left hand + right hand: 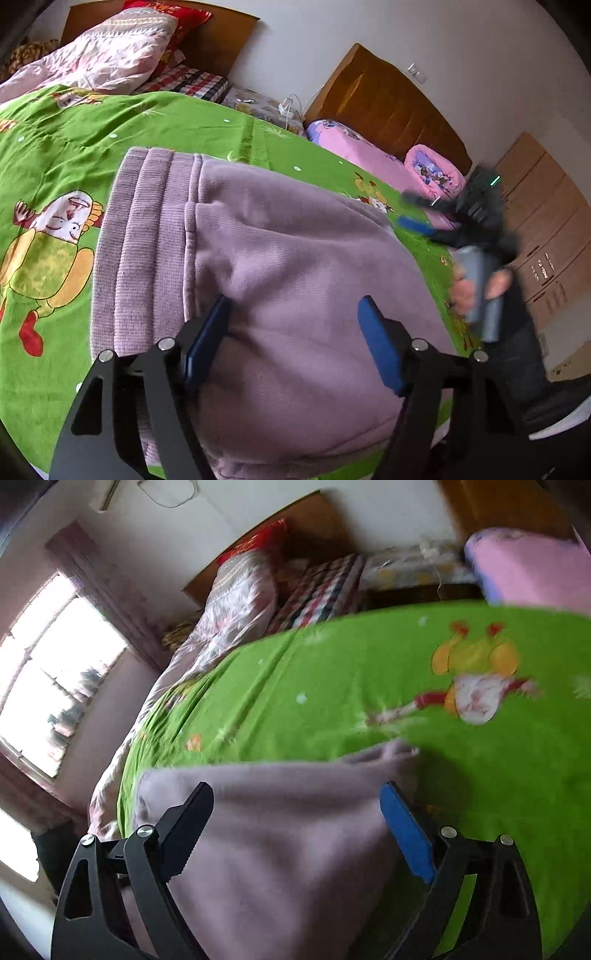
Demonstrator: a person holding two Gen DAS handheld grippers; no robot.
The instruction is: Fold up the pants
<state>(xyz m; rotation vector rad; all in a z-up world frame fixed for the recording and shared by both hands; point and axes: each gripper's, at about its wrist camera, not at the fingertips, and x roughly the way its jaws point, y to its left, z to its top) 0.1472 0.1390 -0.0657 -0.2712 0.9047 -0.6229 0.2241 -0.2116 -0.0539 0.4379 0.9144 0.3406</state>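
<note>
Both of my jaws stand spread wide, pinching nothing. Left to right: the pants (280, 266) lie bunched on the green bedsheet (55, 155), ribbed waistband (144, 236) to the left and the bulk running right and toward me. My left gripper (293, 339) sits directly over that bulk, the fabric between its pads (376, 343), though I cannot tell if they touch. My right gripper (295, 827) hovers at the pants' (280, 849) edge, blurred. I judge the left nearer for gripping the waistband.
</note>
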